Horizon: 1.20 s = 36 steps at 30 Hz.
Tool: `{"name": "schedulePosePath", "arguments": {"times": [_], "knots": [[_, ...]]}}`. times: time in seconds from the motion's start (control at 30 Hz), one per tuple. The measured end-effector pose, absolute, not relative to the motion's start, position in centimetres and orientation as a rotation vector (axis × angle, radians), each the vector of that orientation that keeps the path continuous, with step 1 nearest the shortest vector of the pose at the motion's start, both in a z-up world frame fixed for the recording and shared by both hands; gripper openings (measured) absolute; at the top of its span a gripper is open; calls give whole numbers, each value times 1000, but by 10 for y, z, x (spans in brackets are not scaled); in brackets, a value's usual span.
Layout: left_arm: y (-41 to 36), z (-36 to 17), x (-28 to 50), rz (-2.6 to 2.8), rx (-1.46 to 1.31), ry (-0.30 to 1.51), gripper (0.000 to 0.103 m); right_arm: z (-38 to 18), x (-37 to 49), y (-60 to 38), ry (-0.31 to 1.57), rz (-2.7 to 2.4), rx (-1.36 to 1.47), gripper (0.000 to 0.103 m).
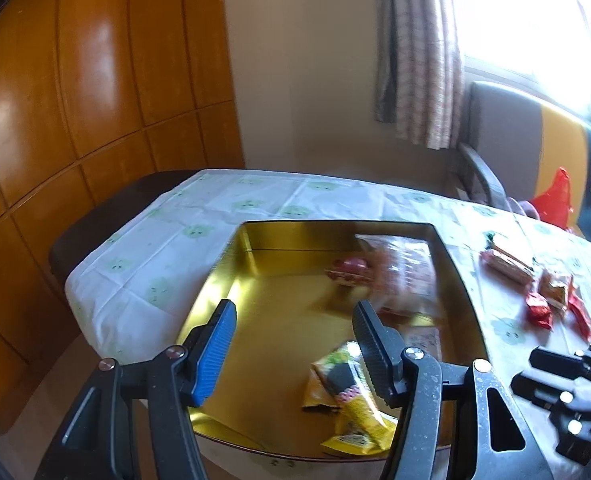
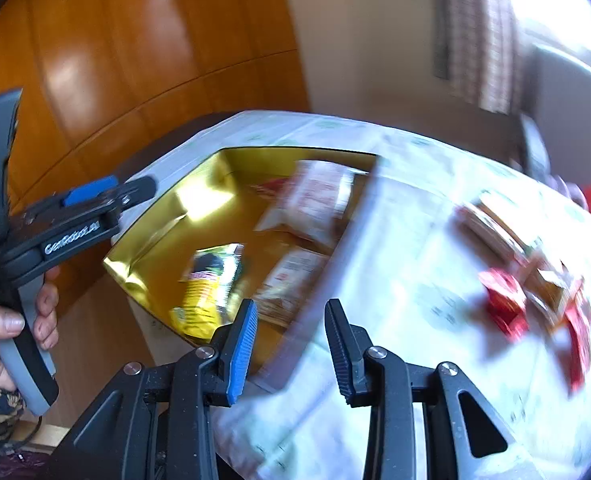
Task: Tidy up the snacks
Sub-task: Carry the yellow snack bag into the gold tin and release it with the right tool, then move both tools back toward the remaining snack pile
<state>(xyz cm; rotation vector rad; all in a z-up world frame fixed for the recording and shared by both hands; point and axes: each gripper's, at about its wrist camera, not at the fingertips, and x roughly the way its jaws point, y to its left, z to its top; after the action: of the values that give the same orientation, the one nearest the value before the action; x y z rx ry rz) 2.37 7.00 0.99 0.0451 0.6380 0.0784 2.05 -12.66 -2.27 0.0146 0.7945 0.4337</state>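
Grippers (image 1: 293,350) (image 2: 291,350) agape over tin rim (image 1: 461,280).

Right hand-held gripper (image 2: 291,344) open above the gold tin (image 2: 143,256) rim. Yellow packet (image 2: 207,288) inside; red snacks (image 2: 507,304) blurred on the bench (image 2: 407,240).

We lose the yellow packet (image 1: 351,408) partly behind the left gripper's (image 1: 293,354) black finger; the clear bag (image 1: 405,276) in the gold tin (image 1: 231,280) smears, its print unreadable; the right wrist view blurs the loose snacks (image 2: 531,276) on the tablecloth (image 2: 411,264); the right gripper (image 1: 567,396) is cut off by the frame, its fingertips hidden.
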Motion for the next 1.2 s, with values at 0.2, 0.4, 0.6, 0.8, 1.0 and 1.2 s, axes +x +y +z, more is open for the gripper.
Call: {"name": "schedulePosePath", "arguments": {"times": [0.2,0.4,0.6,0.8,1.0,1.2], "knots": [[45,10,20,16,85,647,61,-42,7,-177,851,291,50,36],[23,11,20,-36,121,648,61,-59,-6,-217,891,156,58,36],[-1,15,24,-85,166,645,61,-70,-14,-252,900,53,84,36],[-27,24,33,-171,195,657,61,-81,-18,-268,917,20,113,36],[-60,34,54,-306,166,716,61,-89,-18,-269,924,33,121,37],[-98,28,93,-419,95,871,61,-90,-20,-272,911,59,126,38]]}}
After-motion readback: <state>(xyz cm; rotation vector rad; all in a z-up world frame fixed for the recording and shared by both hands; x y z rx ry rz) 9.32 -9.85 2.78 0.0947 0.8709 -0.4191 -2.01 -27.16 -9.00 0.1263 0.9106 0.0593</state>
